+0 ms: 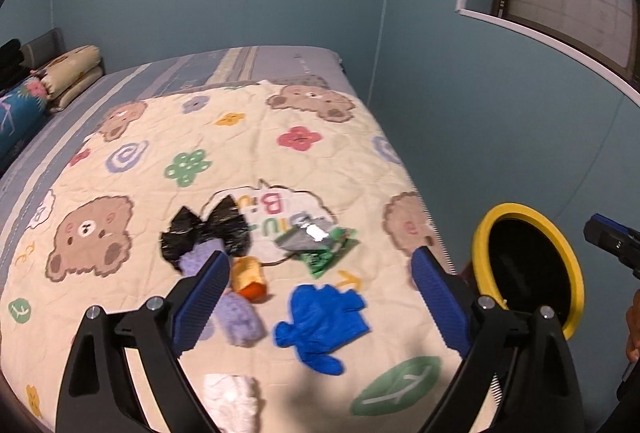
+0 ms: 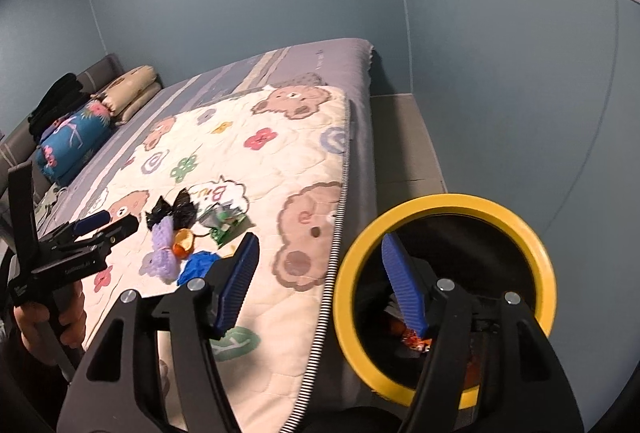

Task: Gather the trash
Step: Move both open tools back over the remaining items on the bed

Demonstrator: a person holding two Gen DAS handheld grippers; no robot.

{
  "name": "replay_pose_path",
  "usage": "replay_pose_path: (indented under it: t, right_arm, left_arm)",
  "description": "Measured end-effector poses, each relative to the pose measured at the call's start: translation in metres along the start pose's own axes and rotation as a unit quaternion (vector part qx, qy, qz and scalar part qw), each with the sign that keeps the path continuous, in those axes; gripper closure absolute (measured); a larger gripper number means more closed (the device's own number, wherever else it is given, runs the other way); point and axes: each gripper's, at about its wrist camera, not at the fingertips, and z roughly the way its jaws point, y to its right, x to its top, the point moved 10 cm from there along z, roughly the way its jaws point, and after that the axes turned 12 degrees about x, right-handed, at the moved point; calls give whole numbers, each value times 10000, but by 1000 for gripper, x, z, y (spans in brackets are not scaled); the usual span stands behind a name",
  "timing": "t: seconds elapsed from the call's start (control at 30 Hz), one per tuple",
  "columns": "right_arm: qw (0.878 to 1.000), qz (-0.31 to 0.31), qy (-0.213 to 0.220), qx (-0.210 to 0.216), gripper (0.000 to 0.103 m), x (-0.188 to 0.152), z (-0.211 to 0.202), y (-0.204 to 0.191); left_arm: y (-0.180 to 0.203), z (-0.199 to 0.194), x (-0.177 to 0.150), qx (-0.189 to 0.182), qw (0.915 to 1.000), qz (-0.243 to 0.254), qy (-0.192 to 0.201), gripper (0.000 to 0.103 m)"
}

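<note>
Both grippers hang nearest the lens with nothing between their blue pads: the left gripper spread wide above the bed litter, the right gripper about half open beside the yellow-rimmed bin, whose mouth stands just right of the bed edge so scraps travel only a short way. On the bear-print quilt the trash sits clustered centrally within reach: black plastic bag, blue glove, purple fluffy sock, green snack wrapper, white crumpled tissue nearest, and a small orange scrap.

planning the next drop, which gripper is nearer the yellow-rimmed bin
Right. The right gripper hangs open at the yellow-rimmed bin, one finger over its mouth. The left gripper is open over the quilt beside it.
</note>
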Motion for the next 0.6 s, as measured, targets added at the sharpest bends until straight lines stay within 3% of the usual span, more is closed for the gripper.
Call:
replay_pose_path:
  t: [0.6]
  right_arm:
    - [9971,-344,-526,423,42,-18,71,-62]
  left_arm:
    - [-81,54,-39,589,9958,-390,-583,14]
